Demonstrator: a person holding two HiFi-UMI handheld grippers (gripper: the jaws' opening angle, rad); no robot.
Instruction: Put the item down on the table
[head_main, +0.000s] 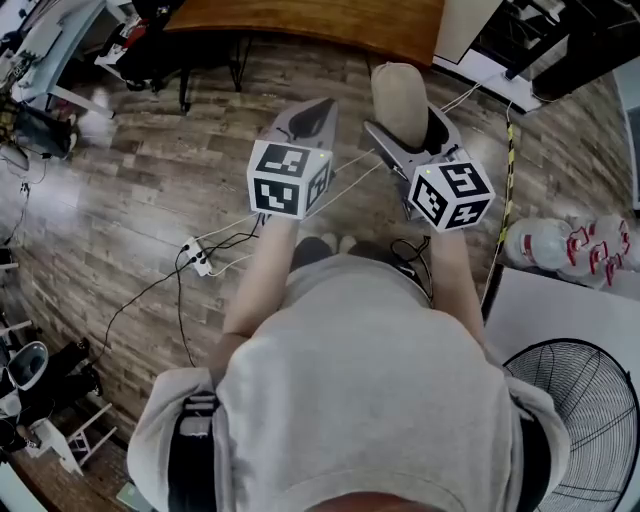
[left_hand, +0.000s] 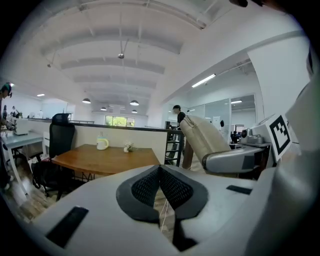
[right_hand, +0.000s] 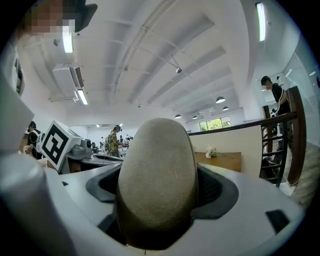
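A beige, oblong, suede-like item (head_main: 400, 98) is held upright in the air by my right gripper (head_main: 410, 138), whose jaws stand wide and press its sides. In the right gripper view the item (right_hand: 157, 175) fills the middle between the dark pads (right_hand: 216, 187). My left gripper (head_main: 318, 108) is beside it to the left, shut and empty; its pads (left_hand: 172, 187) meet at the tip. From the left gripper view the item (left_hand: 202, 136) shows at the right. The wooden table (head_main: 330, 25) lies ahead, beyond both grippers.
A pale mug (left_hand: 102, 143) and a small flower (left_hand: 128, 147) stand on the table's far side. A black chair (head_main: 170, 50) is at its left. A power strip with cables (head_main: 198, 257) lies on the floor. A fan (head_main: 585, 410) and water bottles (head_main: 565, 245) are at the right.
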